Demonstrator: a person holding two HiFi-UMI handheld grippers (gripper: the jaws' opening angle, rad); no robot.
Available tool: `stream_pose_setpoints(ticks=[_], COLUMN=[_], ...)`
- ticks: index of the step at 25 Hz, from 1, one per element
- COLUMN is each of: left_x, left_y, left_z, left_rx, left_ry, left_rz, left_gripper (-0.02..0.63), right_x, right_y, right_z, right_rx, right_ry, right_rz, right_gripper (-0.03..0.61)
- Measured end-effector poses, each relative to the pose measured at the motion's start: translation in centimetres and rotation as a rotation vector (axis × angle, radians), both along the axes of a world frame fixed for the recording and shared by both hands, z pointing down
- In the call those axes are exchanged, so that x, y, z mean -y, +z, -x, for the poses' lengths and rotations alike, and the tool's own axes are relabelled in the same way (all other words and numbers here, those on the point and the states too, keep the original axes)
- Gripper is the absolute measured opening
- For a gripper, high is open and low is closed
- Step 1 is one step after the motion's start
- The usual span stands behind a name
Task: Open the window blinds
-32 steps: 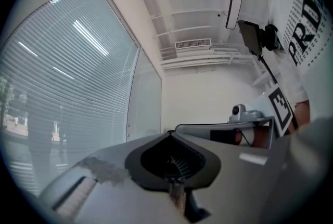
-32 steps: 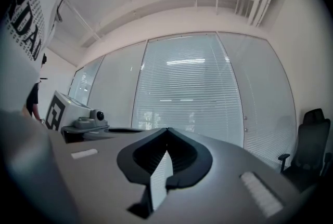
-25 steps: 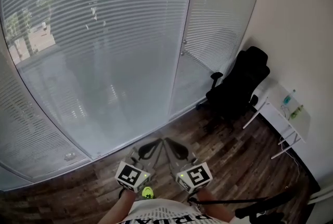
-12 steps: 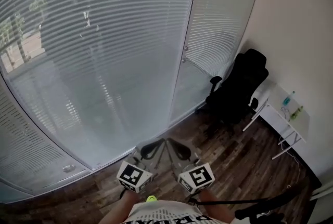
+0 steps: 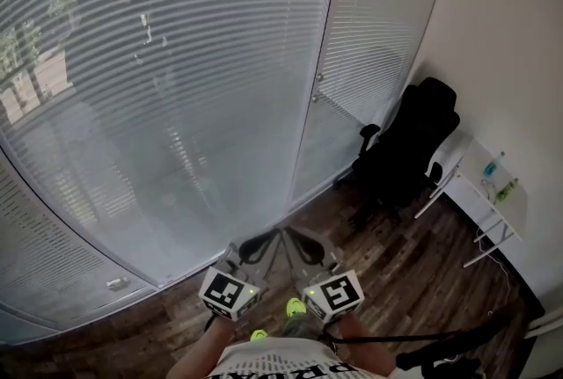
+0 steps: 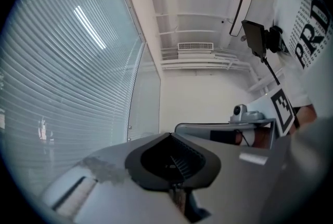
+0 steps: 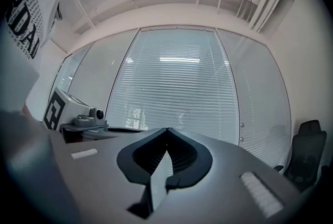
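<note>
Left tool point(image 5: 255, 248): pressed together, empty, held low before reaching.
Right tool point(image 5: 304, 246): closed, empty beside it.
Blinds point(image 5: 176, 87): slats shut, untouched.

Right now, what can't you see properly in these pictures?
- Head view: what lies outside is only a blur behind the window blinds.
- All views: no cord or wand for the blinds shows. It may be too thin to see or out of frame.
- Head view: the two bottles on the white table are too small to read.
- Head view: the black chair is so dark that its base is lost in shadow.
</note>
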State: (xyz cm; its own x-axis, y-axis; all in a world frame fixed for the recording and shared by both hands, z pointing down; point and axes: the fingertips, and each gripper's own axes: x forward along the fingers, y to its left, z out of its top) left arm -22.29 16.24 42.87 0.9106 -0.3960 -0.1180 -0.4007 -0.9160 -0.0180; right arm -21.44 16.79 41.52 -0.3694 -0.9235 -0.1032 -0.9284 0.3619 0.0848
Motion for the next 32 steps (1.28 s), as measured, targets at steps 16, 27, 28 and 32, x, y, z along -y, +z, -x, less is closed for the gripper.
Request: stream_pose_setpoints(ticks=[16, 27, 28, 32], left_x=[7.0, 11.6, 11.9, 12.4], left_y=[-0.7, 0.7, 0.9, 1.1], left_z=[-9.3, -18.7, -19.3, -21.1], left_rx=[0.057, 0.100, 0.103, 0.108], left_ry=[-0.097, -0.116, -0.121, -0.139], left_rz=[0.036, 0.067, 0.069, 0.071], left_gripper=[-0.009, -0.009, -0.009, -0.009], right_x=[7.1, 11.8, 12.1, 12.6], right_y=[-0.5, 0.5, 1.0, 1.7], right_z=[-9.4, -18.8, -19.4, -21.2], right_rx=[0.048, 0.081, 0.087, 0.105], right_ry=[-0.084, -0.113, -0.117, -0.129], right_rz=[0.048, 0.088, 0.092, 0.095], right_gripper=[0.008, 0.007, 0.007, 0.007])
